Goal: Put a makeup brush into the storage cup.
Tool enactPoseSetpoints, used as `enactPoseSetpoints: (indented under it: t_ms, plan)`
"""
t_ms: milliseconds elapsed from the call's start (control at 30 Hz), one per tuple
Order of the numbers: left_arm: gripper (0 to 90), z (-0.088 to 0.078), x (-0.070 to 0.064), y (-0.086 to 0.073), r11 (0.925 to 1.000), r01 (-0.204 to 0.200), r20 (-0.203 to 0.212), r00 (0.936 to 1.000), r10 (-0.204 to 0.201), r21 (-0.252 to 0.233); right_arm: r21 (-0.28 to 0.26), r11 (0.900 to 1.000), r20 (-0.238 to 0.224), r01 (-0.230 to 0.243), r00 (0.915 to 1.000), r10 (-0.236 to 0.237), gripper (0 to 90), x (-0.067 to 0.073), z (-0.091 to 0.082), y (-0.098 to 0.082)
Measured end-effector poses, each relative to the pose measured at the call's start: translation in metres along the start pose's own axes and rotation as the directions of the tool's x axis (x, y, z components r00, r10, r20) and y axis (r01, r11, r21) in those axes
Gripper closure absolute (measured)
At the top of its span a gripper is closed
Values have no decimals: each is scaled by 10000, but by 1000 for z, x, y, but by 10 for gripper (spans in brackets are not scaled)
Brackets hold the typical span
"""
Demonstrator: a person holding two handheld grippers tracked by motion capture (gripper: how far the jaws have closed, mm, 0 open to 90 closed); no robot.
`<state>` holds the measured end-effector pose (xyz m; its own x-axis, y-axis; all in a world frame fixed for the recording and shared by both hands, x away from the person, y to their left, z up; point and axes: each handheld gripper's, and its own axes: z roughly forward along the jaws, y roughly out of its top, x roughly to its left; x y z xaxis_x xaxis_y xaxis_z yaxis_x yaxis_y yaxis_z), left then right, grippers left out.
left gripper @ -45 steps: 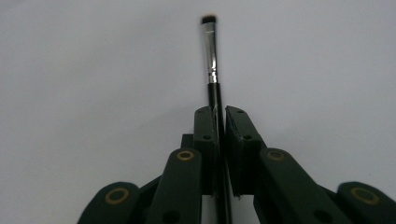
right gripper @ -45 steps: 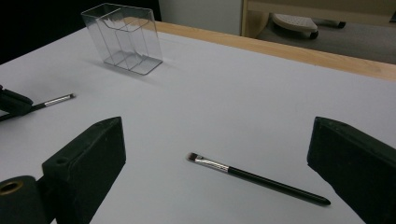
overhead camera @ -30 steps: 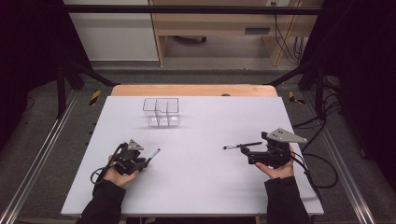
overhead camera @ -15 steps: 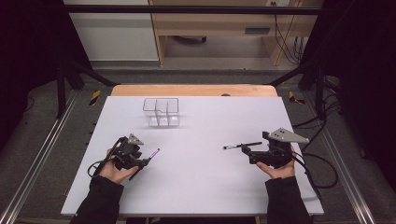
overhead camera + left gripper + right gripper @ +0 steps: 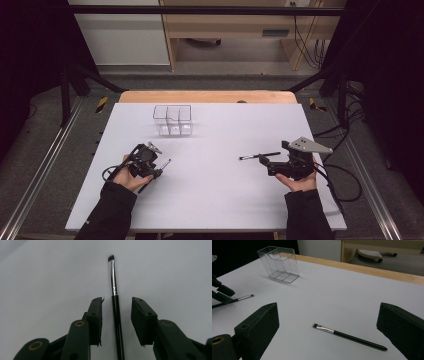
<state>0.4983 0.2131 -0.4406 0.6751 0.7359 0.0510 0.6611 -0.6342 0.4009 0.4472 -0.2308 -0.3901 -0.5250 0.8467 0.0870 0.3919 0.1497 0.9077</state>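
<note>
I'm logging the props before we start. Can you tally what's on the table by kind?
Makeup brushes: 2, one between the open jaws of the left gripper, one lying in front of the right gripper
Clear divided organizer: 1
Total: 3
</note>
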Motion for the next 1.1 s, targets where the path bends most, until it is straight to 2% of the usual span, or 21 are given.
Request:
enactPoseSetpoints:
  t_ms: [300,633,867,1100]
  plan:
    - [735,5,0,-2,9996,-12,199,9998,7,284,18,10000,-58,-25,10000,25,47,0,0,0]
    - [778,7,2,-5,9992,281,387,9988,-292,301,79,10000,-70,-15,10000,16,46,1,1,0]
    - [830,7,0,-5,9991,312,305,9990,-321,299,60,10000,-109,-58,9999,59,45,1,1,0]
    - [832,7,-2,-5,9993,227,198,9995,-233,307,115,9999,-102,-51,9999,52,45,2,2,-1]
